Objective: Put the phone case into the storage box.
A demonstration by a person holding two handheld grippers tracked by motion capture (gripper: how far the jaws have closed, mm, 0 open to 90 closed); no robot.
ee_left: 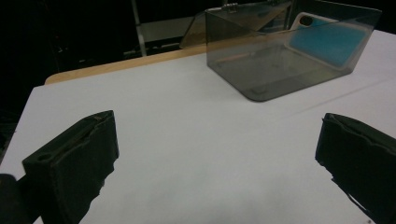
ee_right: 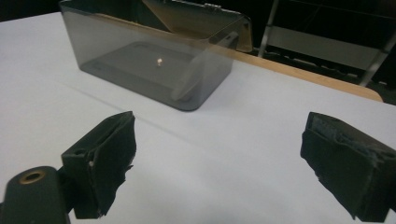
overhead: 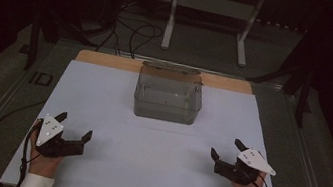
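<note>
High view: my left gripper and right gripper wide, empty, bottom corners; approach smoky plastic box at centre squarely from both sides.

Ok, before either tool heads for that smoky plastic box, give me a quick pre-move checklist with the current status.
1. Left tool open: ok, jaws wide apart.
2. Right tool open: ok, nothing held.
3. Box lid open: ok, tilted back behind it.
4. Path across the white table to the box: ok, bare.
5. Box upright, apart from both tools: ok.
6. Box contents: cannot tell; a blue shape shows through its wall in the left gripper view.
</note>
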